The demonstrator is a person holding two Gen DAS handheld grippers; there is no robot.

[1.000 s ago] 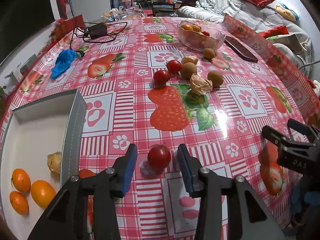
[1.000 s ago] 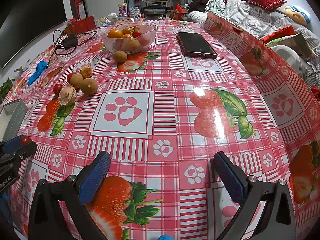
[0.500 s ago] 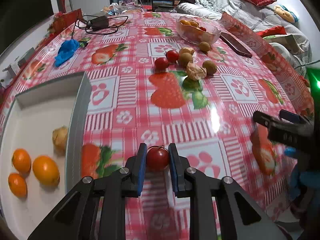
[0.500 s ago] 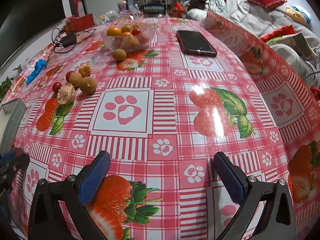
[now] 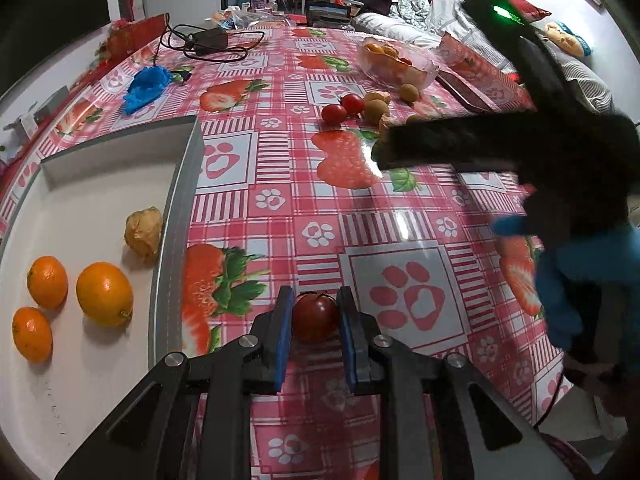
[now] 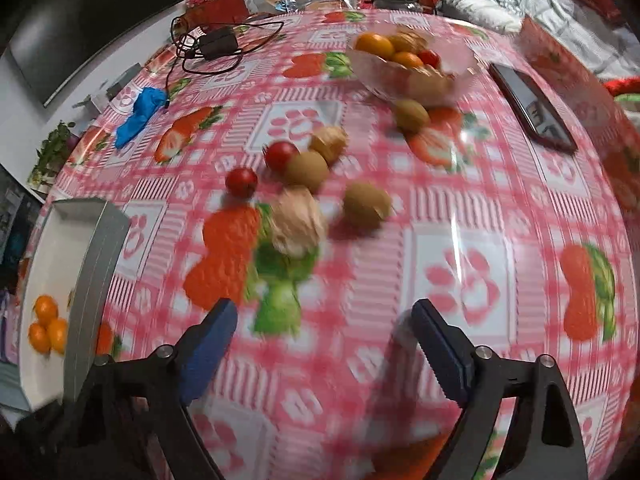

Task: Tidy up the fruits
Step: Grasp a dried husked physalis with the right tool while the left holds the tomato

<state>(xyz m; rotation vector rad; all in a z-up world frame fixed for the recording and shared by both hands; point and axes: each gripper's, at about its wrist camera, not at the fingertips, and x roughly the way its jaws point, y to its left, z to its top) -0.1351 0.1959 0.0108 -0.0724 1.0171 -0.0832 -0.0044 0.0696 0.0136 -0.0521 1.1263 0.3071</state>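
Observation:
My left gripper (image 5: 314,316) is shut on a red tomato (image 5: 315,317), just right of the grey tray's rim (image 5: 172,248). Inside the tray lie three oranges (image 5: 104,294) and a tan wrinkled fruit (image 5: 144,232). My right gripper (image 6: 324,330) hovers over the tablecloth with its jaws closing and nothing between them. Ahead of it sit two red tomatoes (image 6: 241,182), several brown kiwis (image 6: 367,205) and a pale crumpled fruit (image 6: 299,221). A glass bowl (image 6: 412,76) of mixed fruit stands further back. In the left wrist view the right gripper (image 5: 460,152) crosses the right side, blurred.
A blue glove (image 6: 140,114) and a black charger with cable (image 6: 218,42) lie at the far left. A dark phone (image 6: 532,110) rests at the right near the table's edge. A blue-gloved hand (image 5: 580,276) holds the right gripper.
My left gripper closed on the tomato and carried it leftward, closer to the tray. The right gripper swung left toward the loose fruit cluster, its jaws narrowing slightly.

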